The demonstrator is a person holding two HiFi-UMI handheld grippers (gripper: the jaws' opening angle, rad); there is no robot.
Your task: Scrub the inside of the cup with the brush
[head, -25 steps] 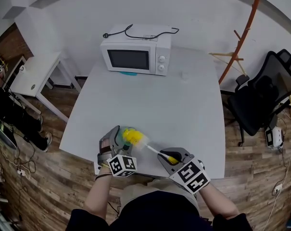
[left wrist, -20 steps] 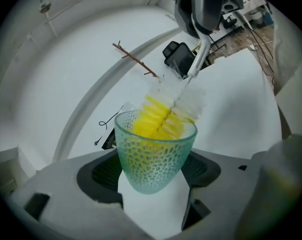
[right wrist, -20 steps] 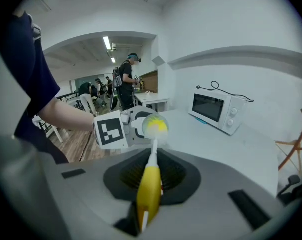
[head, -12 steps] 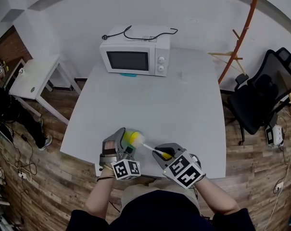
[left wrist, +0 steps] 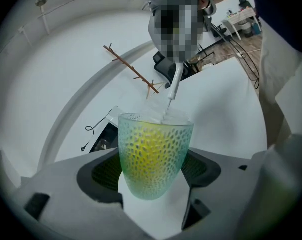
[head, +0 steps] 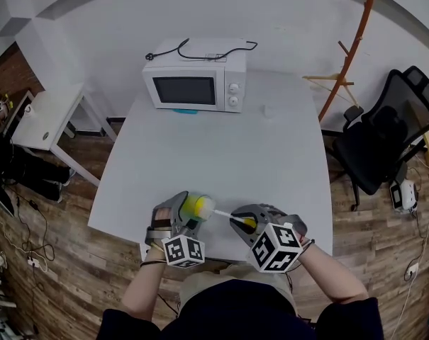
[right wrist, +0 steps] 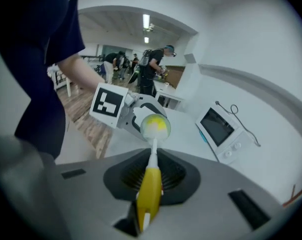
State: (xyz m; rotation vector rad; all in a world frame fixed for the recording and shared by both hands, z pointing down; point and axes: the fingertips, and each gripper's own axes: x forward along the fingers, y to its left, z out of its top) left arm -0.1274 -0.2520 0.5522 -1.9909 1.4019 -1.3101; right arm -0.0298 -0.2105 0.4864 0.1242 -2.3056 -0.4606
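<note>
A translucent green cup (left wrist: 154, 154) with a dimpled wall is held tilted over the table's near edge, and my left gripper (head: 184, 217) is shut on it. Its mouth faces my right gripper (head: 248, 225), which is shut on the yellow handle (right wrist: 150, 190) of a brush. The brush's white stem (left wrist: 171, 91) runs into the cup, and its yellow sponge head (head: 194, 205) sits inside, showing yellow through the wall. In the right gripper view the cup's round mouth (right wrist: 154, 126) is filled by the brush head. The two grippers are close together near the table's front edge.
A white microwave (head: 193, 83) with a black cable on top stands at the far side of the white table (head: 257, 154). A small pale object (head: 269, 111) lies to its right. A black office chair (head: 384, 140) and an orange stand (head: 349, 55) are off the table's right side.
The brush head has gone from above the cup's rim to inside the cup. Both grippers have shifted slightly, with the right one turning and closing in on the left.
</note>
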